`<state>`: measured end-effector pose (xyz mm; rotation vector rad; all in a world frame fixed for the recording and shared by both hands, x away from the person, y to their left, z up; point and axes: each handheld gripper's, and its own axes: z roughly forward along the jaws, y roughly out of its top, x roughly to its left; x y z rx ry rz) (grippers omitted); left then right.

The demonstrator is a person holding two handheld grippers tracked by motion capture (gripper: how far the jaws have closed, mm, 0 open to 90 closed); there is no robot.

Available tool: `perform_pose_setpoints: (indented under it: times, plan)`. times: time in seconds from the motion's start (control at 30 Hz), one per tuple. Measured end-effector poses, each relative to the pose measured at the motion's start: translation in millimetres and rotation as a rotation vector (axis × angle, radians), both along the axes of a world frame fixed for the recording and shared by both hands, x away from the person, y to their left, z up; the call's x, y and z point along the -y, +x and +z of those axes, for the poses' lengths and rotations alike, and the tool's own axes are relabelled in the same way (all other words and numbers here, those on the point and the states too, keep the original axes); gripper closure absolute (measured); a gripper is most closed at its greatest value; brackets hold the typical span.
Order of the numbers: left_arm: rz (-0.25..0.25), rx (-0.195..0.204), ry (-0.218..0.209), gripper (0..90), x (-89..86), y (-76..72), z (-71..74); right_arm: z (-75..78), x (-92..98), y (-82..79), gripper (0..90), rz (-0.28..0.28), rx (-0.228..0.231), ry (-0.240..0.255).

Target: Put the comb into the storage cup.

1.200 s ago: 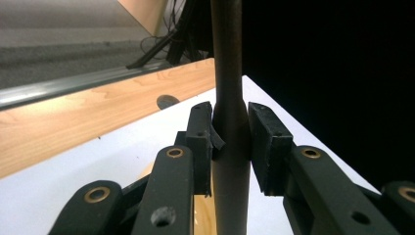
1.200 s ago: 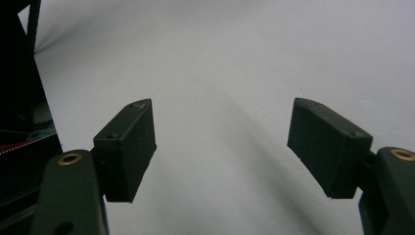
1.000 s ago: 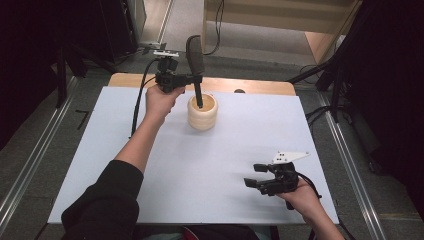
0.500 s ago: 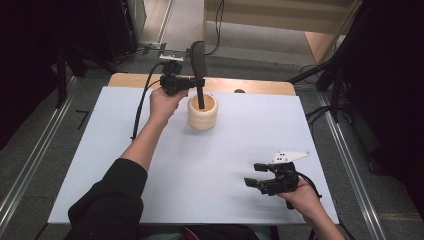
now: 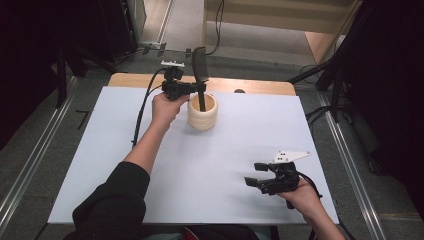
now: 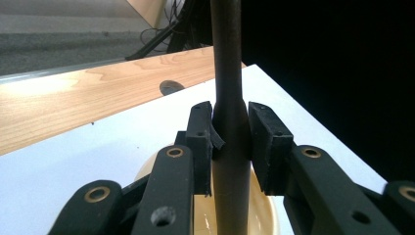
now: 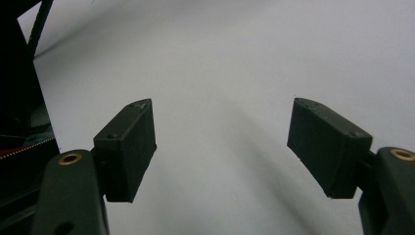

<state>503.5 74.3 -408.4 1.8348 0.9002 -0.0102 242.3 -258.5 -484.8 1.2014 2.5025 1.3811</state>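
Black utensil's lower end hidden inside cream holder

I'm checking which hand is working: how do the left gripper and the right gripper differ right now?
The left gripper is shut on the dark utensil standing in the cream holder; the right gripper is open and holds nothing. The left is at the table's far side, the right at the near edge. Both have black jaws.

Lower end of the dark utensil I'm holding goes down inside the cream holder, tip hidden. From my left gripper view the utensil's top is cut off by the upper edge and the holder is mostly behind my jaws. Small dark spot on the wooden strip is too small to identify.
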Motion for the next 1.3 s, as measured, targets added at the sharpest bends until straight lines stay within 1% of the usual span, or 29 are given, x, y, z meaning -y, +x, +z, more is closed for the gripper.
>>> perform_pose_setpoints:
  times: [0.13, 0.17, 0.37, 0.43, 0.47, 0.6, 0.73, 0.8, 0.83, 1.0, 1.1, 1.3]
  plan:
    - [0.005, -0.005, 0.004, 72.7, 1.4, -2.1, -5.7, -0.4, -0.7, 0.0, 24.3, 0.002, -0.004, 0.001]
    - [0.003, 0.003, 0.008, 72.7, 1.9, -2.7, -7.4, -0.4, -0.9, 0.0, 24.3, 0.002, -0.006, 0.002]
    - [-0.012, 0.01, 0.039, 72.6, 5.9, -5.2, -15.0, -0.7, -1.0, -0.2, 24.3, 0.004, -0.004, 0.001]
    - [-0.018, 0.01, 0.034, 72.6, 6.5, -6.0, -16.8, -0.7, -0.9, -0.2, 24.3, 0.004, -0.004, 0.0]
    - [-0.015, 0.01, 0.025, 72.5, 6.8, -6.8, -18.5, -0.9, -1.0, -0.1, 24.3, 0.004, -0.005, 0.0]
    - [-0.021, 0.007, 0.042, 72.5, 7.0, -7.6, -23.0, -1.2, -1.3, -0.1, 24.3, 0.006, -0.006, 0.0]
    - [-0.019, 0.003, 0.041, 72.4, 5.7, -7.7, -27.0, -1.3, -1.4, -0.1, 24.3, 0.006, -0.005, 0.0]
    - [-0.019, -0.009, 0.029, 72.4, 3.9, -6.7, -28.0, -1.5, -1.3, 0.1, 24.3, 0.007, -0.007, -0.001]
    - [-0.016, -0.008, 0.028, 72.4, 3.3, -6.5, -28.4, -1.6, -1.3, 0.1, 24.3, 0.007, -0.009, -0.001]
    - [-0.012, -0.003, 0.04, 72.2, 1.7, -6.0, -28.7, -2.0, -1.3, 0.2, 24.3, 0.008, -0.009, -0.002]
    - [-0.003, 0.001, 0.064, 72.2, 1.5, -5.6, -29.4, -1.8, -1.2, 0.2, 24.3, 0.007, -0.009, -0.002]
    - [-0.004, 0.0, 0.086, 72.2, 3.6, -5.9, -32.2, -1.9, -1.6, 0.1, 24.3, 0.007, -0.008, 0.0]
